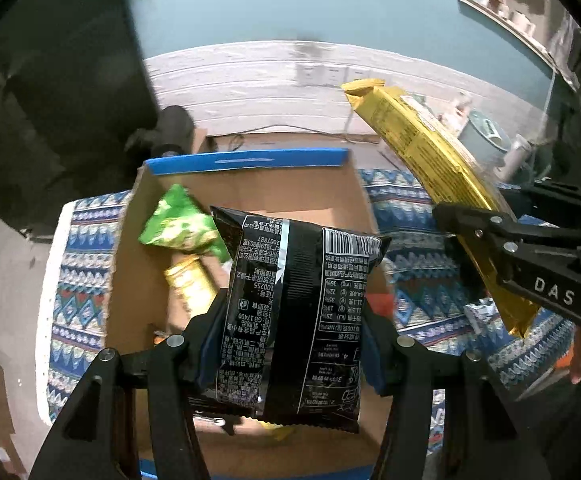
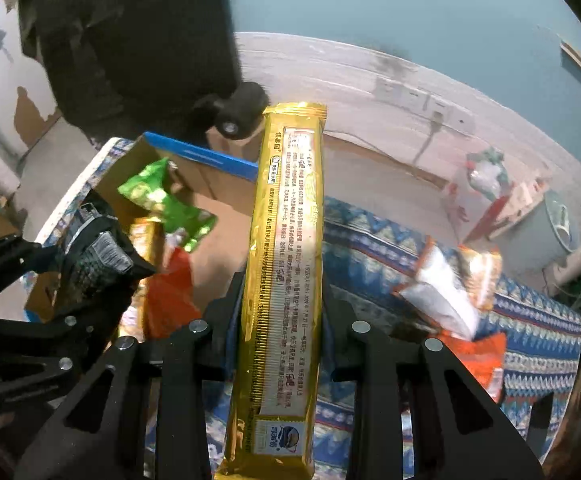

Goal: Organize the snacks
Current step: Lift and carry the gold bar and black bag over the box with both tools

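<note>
Patterned blue cloth (image 1: 82, 280) over the table, pale plank wall behind, teal wall above. Open cardboard box (image 1: 330, 196) with a blue-taped rim on the cloth, directly below and ahead of the left hand-held gripper (image 1: 290, 344). Left hand-held gripper partly closed, pads pressed on both sides of a black snack bag (image 1: 294, 312), bag upright over the box opening. Inside the box, ahead and to the left of that gripper: green snack bag (image 1: 174, 220) and a gold-wrapped packet (image 1: 190, 284) beside it. Right hand-held gripper (image 2: 280, 320) closed narrowly on a long yellow snack pack (image 2: 286, 260), held lengthwise and pointing away, above the cloth just right of the box. Same yellow pack visible in the left wrist view, slanting up to the right of the left gripper. Orange-and-white snack packets (image 2: 454, 292) lying on the cloth to the right of the right gripper, well apart from the box. Red packet (image 2: 170, 296) in the box to its left.
</note>
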Motion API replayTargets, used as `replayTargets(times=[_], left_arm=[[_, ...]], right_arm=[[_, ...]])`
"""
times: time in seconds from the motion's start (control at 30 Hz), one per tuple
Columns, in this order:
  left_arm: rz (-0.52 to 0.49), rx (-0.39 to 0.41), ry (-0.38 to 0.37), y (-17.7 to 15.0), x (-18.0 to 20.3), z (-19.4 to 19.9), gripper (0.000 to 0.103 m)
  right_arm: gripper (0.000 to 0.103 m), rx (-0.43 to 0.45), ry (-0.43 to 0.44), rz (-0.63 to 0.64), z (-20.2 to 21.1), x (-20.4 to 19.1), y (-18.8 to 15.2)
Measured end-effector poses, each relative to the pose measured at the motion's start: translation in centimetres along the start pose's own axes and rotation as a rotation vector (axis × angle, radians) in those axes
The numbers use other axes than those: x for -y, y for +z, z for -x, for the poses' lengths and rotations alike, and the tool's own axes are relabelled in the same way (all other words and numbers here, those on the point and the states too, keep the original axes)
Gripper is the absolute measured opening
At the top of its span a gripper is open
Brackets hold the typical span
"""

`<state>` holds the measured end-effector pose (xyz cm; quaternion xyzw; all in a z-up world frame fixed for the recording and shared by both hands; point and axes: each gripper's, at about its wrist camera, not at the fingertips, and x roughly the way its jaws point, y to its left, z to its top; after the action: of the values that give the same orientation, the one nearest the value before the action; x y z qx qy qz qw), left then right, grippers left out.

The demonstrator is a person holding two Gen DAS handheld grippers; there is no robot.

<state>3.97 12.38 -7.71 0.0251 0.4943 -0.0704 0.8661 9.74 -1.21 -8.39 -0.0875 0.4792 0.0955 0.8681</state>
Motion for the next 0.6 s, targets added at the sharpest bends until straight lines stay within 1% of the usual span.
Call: replayTargets(times=[0.2, 0.3, 0.6], left_arm=[[0.061, -0.01, 0.037, -0.5, -3.1, 0.0, 0.059], [0.087, -0.015, 0.067, -0.7, -4.5, -0.2, 0.059], [0.146, -0.042, 0.13, -1.8, -7.4, -0.9, 0.059]], right_arm=[[0.03, -0.024, 0.049, 0.034, -1.3, -2.9, 0.6], [0.03, -0.04, 0.066, 0.045, -2.0, -4.0, 0.6], [0.03, -0.084, 0.136, 0.036, -3.8, -6.0, 0.8]])
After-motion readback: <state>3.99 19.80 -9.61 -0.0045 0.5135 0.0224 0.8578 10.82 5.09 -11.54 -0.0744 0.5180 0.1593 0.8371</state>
